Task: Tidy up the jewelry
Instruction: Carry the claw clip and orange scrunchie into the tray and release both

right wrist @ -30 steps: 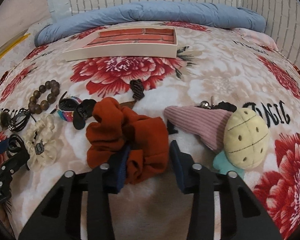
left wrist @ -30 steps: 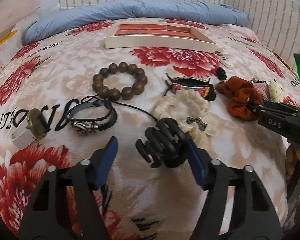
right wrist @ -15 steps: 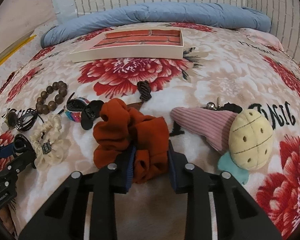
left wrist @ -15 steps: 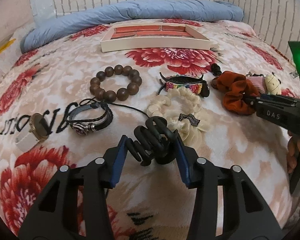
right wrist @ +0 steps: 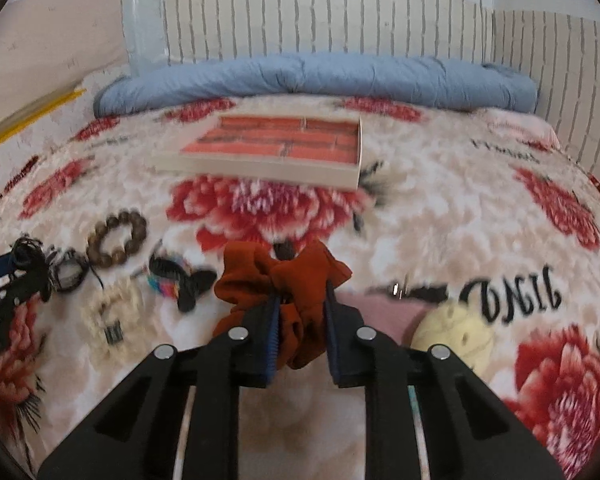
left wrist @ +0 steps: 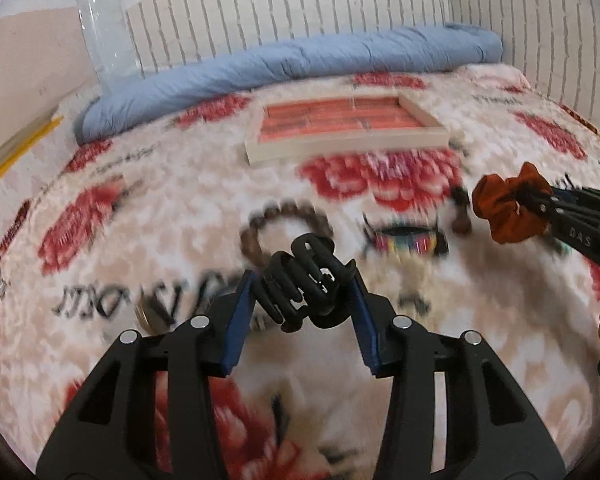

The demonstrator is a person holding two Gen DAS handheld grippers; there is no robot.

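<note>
The left hand-held gripper (left wrist: 303, 286) is raised above the floral fleece bed blanket (left wrist: 180, 208), its blue pads closed on a black plastic claw hair clip (left wrist: 306, 280) that juts forward between them. The right hand-held gripper (right wrist: 300, 312), held level and pointing toward the far side, has its pads pinched tight on a rust-orange fabric scrunchie (right wrist: 292, 280) (lifted clear of the blanket in the left view). A shallow cream tray with a red brick-pattern lining (right wrist: 260, 168) sits far ahead; a brown wooden bead bracelet (right wrist: 116, 238) lies near left.
</note>
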